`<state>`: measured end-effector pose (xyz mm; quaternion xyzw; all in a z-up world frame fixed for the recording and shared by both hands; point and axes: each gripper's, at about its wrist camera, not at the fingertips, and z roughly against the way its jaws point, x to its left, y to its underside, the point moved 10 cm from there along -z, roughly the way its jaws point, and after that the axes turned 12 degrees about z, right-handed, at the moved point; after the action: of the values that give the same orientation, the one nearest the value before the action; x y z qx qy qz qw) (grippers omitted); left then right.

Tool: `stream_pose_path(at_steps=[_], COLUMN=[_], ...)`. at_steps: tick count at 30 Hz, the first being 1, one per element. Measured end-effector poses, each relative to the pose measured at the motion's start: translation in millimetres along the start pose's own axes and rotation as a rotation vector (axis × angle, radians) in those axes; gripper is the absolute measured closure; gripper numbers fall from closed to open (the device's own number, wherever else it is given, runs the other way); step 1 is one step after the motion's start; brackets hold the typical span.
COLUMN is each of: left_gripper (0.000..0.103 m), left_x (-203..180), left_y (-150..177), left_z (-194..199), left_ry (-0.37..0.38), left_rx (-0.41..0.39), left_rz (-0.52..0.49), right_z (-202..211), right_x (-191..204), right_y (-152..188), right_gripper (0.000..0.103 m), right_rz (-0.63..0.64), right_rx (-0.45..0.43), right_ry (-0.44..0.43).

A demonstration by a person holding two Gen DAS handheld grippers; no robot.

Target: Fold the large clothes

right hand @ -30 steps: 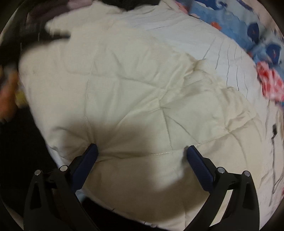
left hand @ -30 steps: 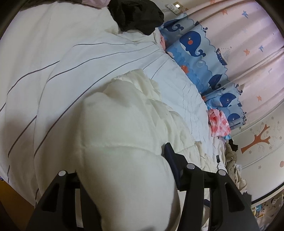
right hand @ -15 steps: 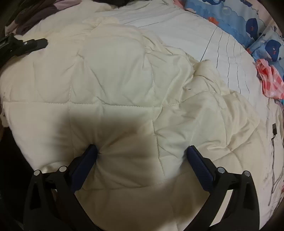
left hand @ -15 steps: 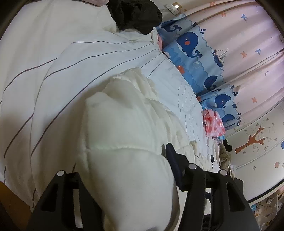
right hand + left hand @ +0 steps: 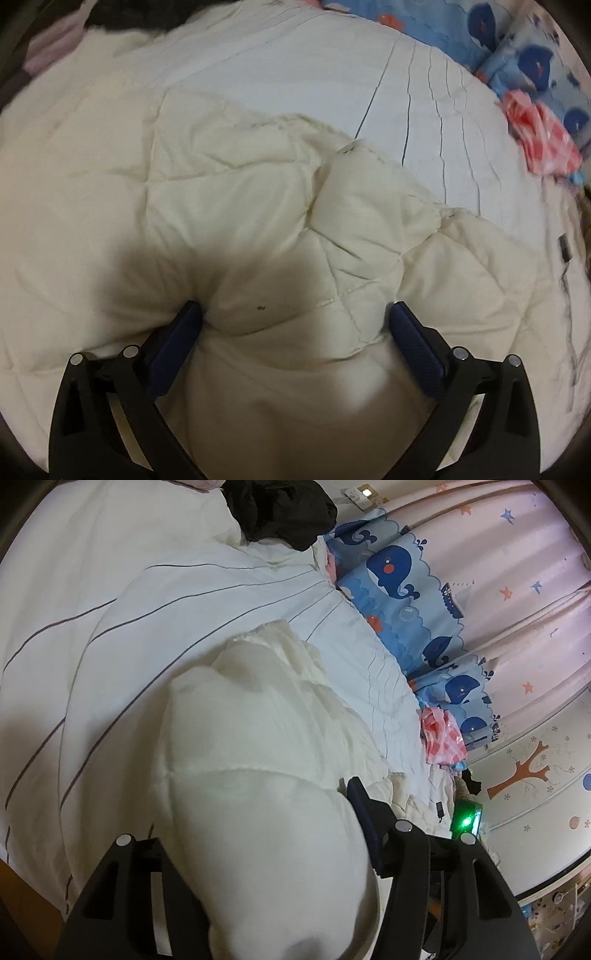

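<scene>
Left wrist view: left gripper (image 5: 258, 849) jaws were opening around the cream quilt (image 5: 258, 775); right gripper (image 5: 295, 332) jaws gripped its bunched fold above the bed (image 5: 92, 609), apparently to double it over.

Wide bed under a white sheet with thin dark stripes (image 5: 155, 602) is filling the room. Pale pink star-print curtains with a blue whale border (image 5: 491, 583) are hanging along its far side. Cream wall with an orange tree decal (image 5: 532, 771) is showing at right. Indoor light is falling soft and dim.
</scene>
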<state>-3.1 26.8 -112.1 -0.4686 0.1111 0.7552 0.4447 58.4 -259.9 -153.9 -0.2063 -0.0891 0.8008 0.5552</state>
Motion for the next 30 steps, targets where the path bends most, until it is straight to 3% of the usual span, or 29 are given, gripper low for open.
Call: stream_pose_path(at_steps=[3,7,10,13,15,17,21,23,24,25,30], left_gripper=[0.047,0.047,0.047,0.047,0.047,0.047,0.047,0.047,0.047,0.047,0.047], left_x=[2,3,4,4,2,4,6,7,7,7,8], left_y=[-1,-1,-2,-2,-1,-2,-2,-3,-2,-2,-3], left_z=[0,1,1,0,-1,0,-1,-1,-1,-1,-1], left_ry=[0.003,0.007,0.006,0.001,-0.010,-0.010,-0.010,-0.014,-0.017,-0.020,-0.015], left_rx=[0.004,0.003,0.003,0.004,0.001,0.001,0.003,-0.003,-0.004,-0.003,-0.002], left_rz=[0.010,0.015,0.016,0.014,0.005,0.013,0.023,0.020,0.018,0.013,0.022], right_z=[18,65,101,83,83,90,117,113,95,85,94], right_x=[5,16,42,67,71,66,57,63,66,68,70], right_y=[7,20,52,85,86,82,73,82,93,100,93], right_gripper=[0.006,0.006,0.006,0.006,0.006,0.006,0.006,0.006,0.006,0.006,0.006], right_rz=[0.000,0.018,0.080,0.167,0.173,0.130,0.146,0.185,0.221,0.232,0.184], right_rx=[-0.012,-0.106,-0.125,-0.018,-0.055,-0.026,-0.090,-0.055,0.011,0.022,0.001], right_ry=[0.005,-0.033,-0.051,-0.058,-0.042,-0.071,-0.099,-0.072,-0.054,-0.050,-0.071])
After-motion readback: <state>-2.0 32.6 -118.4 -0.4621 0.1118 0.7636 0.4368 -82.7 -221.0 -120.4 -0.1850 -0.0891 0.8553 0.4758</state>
